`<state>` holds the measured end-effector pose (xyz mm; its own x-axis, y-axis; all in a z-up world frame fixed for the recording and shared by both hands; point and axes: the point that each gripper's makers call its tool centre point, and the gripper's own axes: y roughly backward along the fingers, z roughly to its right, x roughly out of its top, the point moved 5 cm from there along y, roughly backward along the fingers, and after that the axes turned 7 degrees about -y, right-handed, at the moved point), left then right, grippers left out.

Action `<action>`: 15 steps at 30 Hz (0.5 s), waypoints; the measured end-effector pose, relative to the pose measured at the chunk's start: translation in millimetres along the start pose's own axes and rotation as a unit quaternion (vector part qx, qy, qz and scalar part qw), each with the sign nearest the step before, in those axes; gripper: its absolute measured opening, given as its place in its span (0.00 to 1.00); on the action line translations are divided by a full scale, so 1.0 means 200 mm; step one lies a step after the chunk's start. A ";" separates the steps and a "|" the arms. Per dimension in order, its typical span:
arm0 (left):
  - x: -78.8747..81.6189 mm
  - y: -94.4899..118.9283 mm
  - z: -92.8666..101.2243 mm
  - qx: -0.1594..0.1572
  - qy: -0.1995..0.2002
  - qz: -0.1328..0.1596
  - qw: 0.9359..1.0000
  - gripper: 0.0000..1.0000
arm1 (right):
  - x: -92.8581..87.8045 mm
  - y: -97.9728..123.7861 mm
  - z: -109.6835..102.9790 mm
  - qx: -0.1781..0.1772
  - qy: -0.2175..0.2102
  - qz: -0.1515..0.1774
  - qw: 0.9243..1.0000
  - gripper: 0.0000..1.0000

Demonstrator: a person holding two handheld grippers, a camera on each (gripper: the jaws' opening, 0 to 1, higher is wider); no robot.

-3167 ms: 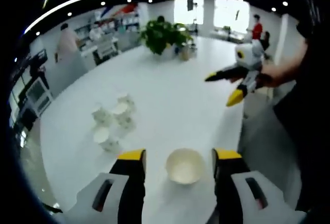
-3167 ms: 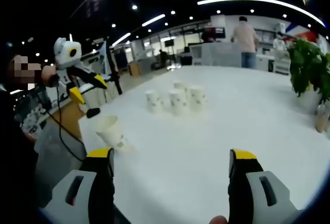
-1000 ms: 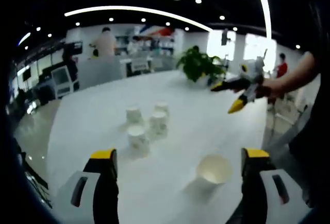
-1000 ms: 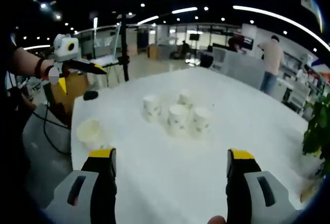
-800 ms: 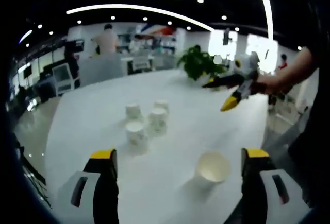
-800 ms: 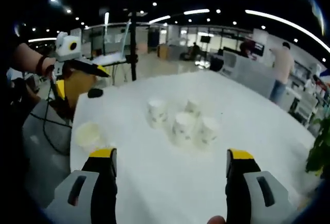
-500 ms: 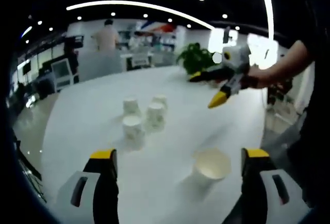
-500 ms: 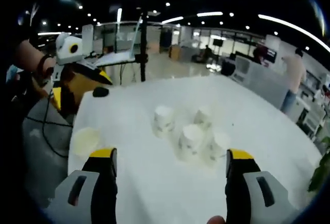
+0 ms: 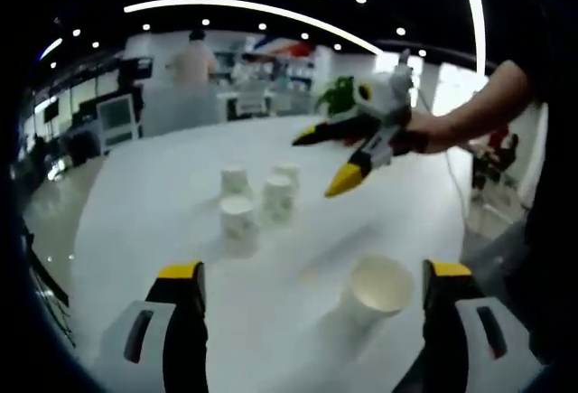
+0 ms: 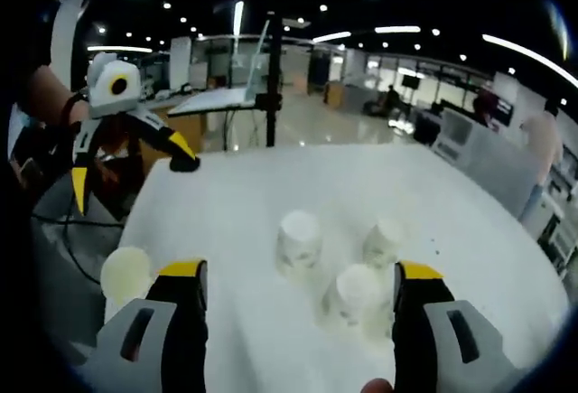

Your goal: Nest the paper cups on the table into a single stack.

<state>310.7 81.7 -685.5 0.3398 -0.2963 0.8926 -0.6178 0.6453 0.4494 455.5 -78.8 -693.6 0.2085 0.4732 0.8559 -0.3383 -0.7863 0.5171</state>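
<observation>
Left gripper view looks across the white bench: its own jaws stand wide apart with nothing between them, and a lone upright cup sits just inside the right-hand jaw, mouth up. Farther off, a cluster of three cups stands mouth-down, close together, well apart from the lone cup. The right gripper hangs above the bench between the two, jaws spread and holding nothing.

Right gripper view shows the cluster between and just ahead of its spread jaws, the lone cup at the left edge, and the left gripper raised beyond it, jaws released.

No cup is nested yet, so this looks like the approach to a first pick. The right gripper seems best placed to come down over one cluster cup; since those stand inverted and the lone one upright, the grasped cup would likely need turning to match before nesting.
</observation>
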 end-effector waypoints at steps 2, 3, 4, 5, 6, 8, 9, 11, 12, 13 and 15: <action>-0.01 0.01 -0.02 0.007 0.003 0.000 1.000 0.99 | 0.01 -0.03 0.00 0.005 0.005 0.000 1.000 0.81; -0.02 0.01 -0.03 0.009 0.005 0.002 1.000 0.99 | 0.02 -0.05 0.00 0.009 0.007 -0.002 1.000 0.81; -0.02 0.02 -0.04 0.013 0.009 0.005 1.000 0.99 | 0.02 -0.08 0.01 0.011 0.009 -0.003 1.000 0.80; -0.02 0.02 -0.04 0.015 0.010 0.007 1.000 0.99 | 0.02 -0.10 0.01 0.015 0.011 -0.005 1.000 0.80; -0.02 0.02 -0.05 0.018 0.011 0.008 1.000 0.99 | 0.02 -0.11 0.01 0.017 0.012 -0.006 1.000 0.80; -0.03 0.02 -0.05 0.021 0.013 0.007 1.000 0.99 | 0.03 -0.14 0.01 0.021 0.016 -0.005 1.000 0.78; -0.03 0.02 -0.05 0.022 0.014 0.007 1.000 0.99 | 0.04 -0.16 0.01 0.024 0.019 -0.006 1.000 0.77; -0.03 0.02 -0.06 0.025 0.015 0.009 1.000 0.99 | 0.04 -0.19 0.01 0.028 0.021 -0.008 0.999 0.76; -0.03 0.02 -0.06 0.026 0.014 0.008 1.000 0.99 | 0.04 -0.21 0.01 0.030 0.019 -0.009 0.999 0.75; -0.03 0.02 -0.06 0.024 0.012 0.008 1.000 0.99 | 0.04 -0.22 0.01 0.033 0.019 -0.009 0.999 0.75; -0.03 0.03 -0.06 0.022 0.009 0.004 1.000 0.98 | 0.05 -0.24 -0.01 0.042 0.018 -0.008 0.999 0.72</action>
<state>313.4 95.3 -689.7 0.3465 -0.2785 0.8957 -0.6513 0.6158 0.4434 472.8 -34.9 -709.5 0.1791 0.4987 0.8481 -0.2564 -0.8086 0.5296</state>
